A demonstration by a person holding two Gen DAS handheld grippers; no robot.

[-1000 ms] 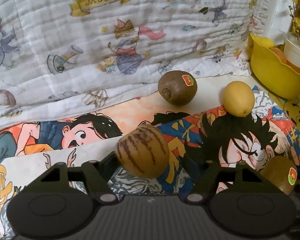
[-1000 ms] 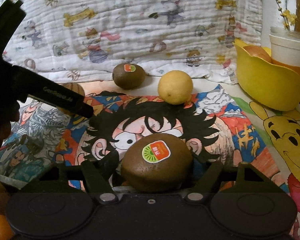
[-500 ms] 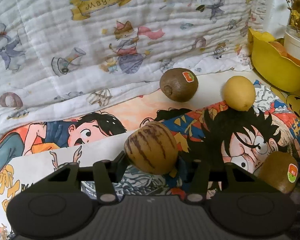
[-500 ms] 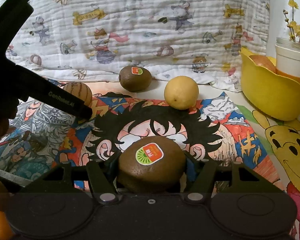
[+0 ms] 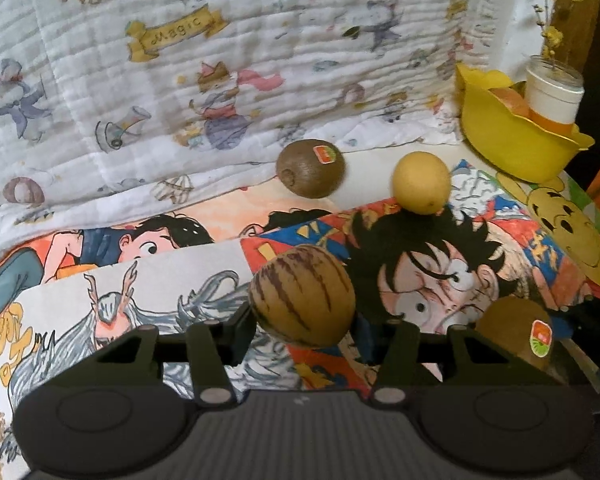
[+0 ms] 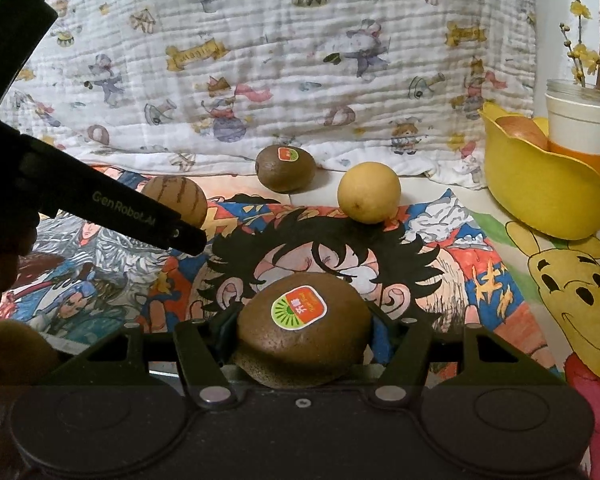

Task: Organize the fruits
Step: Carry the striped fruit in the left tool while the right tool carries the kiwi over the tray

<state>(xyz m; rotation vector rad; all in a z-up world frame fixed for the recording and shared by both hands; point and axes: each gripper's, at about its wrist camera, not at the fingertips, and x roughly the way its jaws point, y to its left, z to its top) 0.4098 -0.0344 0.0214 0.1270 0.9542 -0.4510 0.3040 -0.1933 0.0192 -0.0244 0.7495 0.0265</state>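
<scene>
My left gripper (image 5: 303, 322) is shut on a tan fruit with dark stripes (image 5: 302, 296) and holds it just above the cartoon mat. In the right wrist view one of its black fingers (image 6: 140, 220) crosses in front of that striped fruit (image 6: 176, 200). My right gripper (image 6: 304, 334) is shut on a brown kiwi with a sticker (image 6: 304, 344), low over the mat; this kiwi (image 5: 516, 330) also shows at the lower right of the left view. A second kiwi (image 6: 286, 168) and a yellow lemon (image 6: 369, 192) lie further back.
A yellow bowl (image 6: 540, 196) at the back right holds an orange-pink fruit (image 6: 520, 130) and a white cup (image 6: 578, 128). A printed quilt (image 6: 300, 60) rises behind the mat. Another brown fruit (image 6: 12, 350) lies at the lower left.
The left jaws closed on the striped fruit and lifted it off the mat. The right jaws closed on the kiwi.
</scene>
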